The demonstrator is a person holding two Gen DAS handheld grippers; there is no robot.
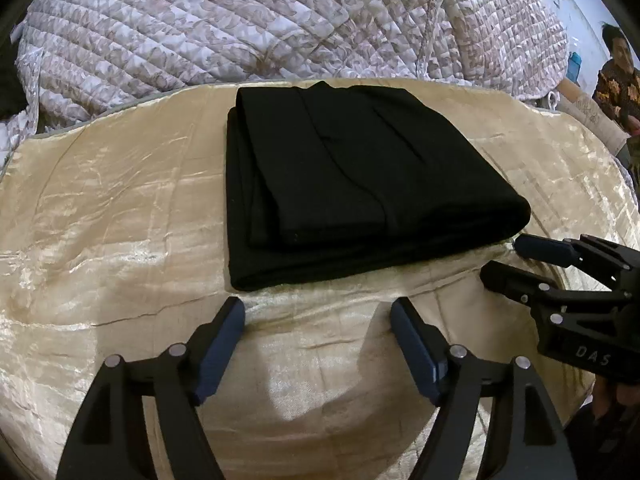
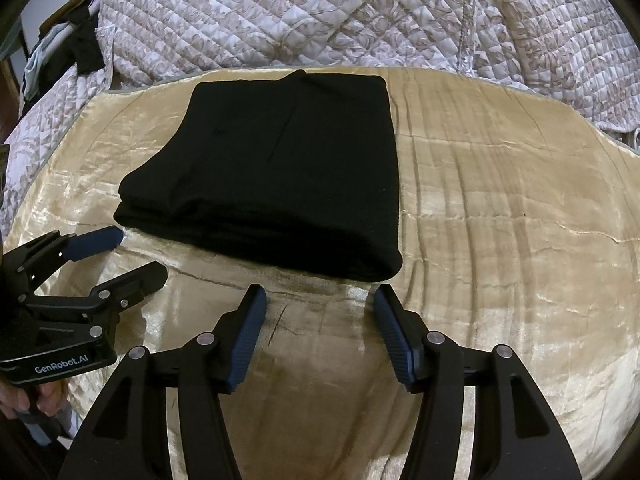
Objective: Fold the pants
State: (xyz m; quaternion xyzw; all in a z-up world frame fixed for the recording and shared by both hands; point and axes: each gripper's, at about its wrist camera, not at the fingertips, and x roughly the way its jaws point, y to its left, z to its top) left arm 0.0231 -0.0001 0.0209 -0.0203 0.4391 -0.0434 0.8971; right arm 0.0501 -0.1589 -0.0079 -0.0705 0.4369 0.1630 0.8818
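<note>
From the left wrist, the left gripper stands open and empty just short of the black pants, folded on the gold satin cover. From the right wrist, the right gripper gapes empty too; the pants look soft, limp, light, best pinched at the near folded edge.

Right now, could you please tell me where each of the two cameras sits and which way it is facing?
Left wrist view: sits on the left gripper, looking down over its open jaws at the folded black pants on the shiny gold bedspread; the right gripper shows at right.
Right wrist view: sits on the right gripper, jaws open, same downward look; the left gripper and a hand show at left.
Shared: pants, bedspread, floral quilt.
</note>
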